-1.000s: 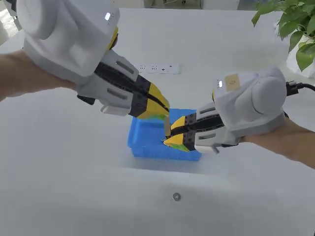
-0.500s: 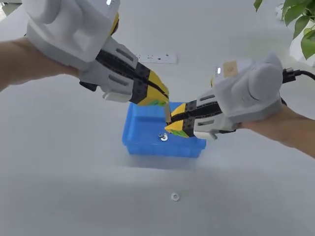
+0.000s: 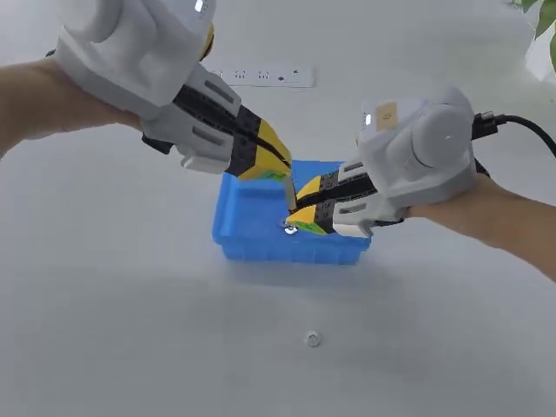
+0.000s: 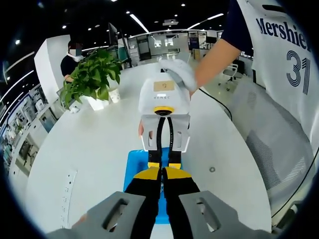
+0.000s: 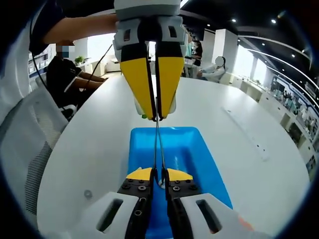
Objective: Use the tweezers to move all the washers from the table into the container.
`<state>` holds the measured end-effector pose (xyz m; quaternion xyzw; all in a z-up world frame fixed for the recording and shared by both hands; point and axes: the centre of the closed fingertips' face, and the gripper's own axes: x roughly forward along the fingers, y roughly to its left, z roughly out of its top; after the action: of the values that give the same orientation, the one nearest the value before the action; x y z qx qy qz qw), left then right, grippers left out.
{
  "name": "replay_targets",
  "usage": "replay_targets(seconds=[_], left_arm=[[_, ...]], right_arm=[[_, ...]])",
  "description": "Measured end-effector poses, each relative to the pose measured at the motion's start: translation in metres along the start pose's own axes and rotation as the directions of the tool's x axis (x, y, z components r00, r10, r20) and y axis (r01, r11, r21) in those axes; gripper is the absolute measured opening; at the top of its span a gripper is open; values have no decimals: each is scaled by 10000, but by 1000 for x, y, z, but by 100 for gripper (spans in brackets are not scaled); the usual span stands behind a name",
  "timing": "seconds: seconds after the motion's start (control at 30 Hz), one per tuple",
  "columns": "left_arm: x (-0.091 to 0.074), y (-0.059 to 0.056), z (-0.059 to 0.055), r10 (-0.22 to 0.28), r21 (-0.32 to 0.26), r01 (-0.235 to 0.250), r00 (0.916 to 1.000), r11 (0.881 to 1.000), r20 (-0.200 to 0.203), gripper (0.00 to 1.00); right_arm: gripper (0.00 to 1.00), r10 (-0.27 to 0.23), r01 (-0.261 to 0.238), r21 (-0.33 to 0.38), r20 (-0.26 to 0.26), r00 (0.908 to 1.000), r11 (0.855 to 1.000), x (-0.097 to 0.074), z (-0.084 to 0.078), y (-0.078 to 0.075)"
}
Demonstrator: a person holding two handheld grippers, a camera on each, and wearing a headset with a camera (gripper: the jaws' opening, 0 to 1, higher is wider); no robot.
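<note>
Your table (image 3: pixel 130 330) is matt white. Your container (image 3: pixel 261 248) is smooth blue plastic, slightly glossy. The near washer (image 3: pixel 313 338) and the thin tweezers (image 5: pixel 157 144) look like bare, shiny metal.

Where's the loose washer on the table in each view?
Head view: washer lies below the blue container, near the bottom edge.
Left gripper view: washer sits right of the blue container.
Right gripper view: washer sits left of the blue container.
Shared landmark: the blue container.

Left claw (image 3: pixel 280 169) pinched closed, angled down, right claw (image 3: pixel 297 221) pinched closed, facing it, tips near
</note>
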<state>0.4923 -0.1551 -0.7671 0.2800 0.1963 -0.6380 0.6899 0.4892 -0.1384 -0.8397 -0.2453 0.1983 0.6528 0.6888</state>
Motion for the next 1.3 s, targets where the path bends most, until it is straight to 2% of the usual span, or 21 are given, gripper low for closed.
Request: replay_targets(seconds=[0.13, 0.63, 1.0, 1.17, 1.23, 1.3], left_arm=[[5, -2, -6, -30, -120, 30, 10000, 9999, -70, 5], [9, -3, -3, -84, -152, 82, 9999, 9999, -98, 5], [0, -6, 15, 92, 117, -92, 10000, 9999, 0, 5], [-6, -11, 25, 166, 331, -166, 9999, 9993, 8, 5], [-8, -11, 29, 352, 587, -351, 9994, 9977, -12, 5], [-11, -15, 35, 356, 617, -359, 9994, 9975, 49, 5]], right_arm=[[9, 84, -83, 139, -87, 9999, 9999, 2, -6, 0], [11, -34, 42, 557, -130, 9999, 9984, 0, -13, -2], [12, -323, 318, 506, 88, 9994, 9982, -13, 0, -1], [12, -423, 416, 358, 172, 9990, 9985, -21, 8, 3], [11, -475, 469, 291, 207, 9987, 9985, -25, 12, 5], [12, -545, 538, 245, 270, 9981, 9982, -30, 15, 5]])
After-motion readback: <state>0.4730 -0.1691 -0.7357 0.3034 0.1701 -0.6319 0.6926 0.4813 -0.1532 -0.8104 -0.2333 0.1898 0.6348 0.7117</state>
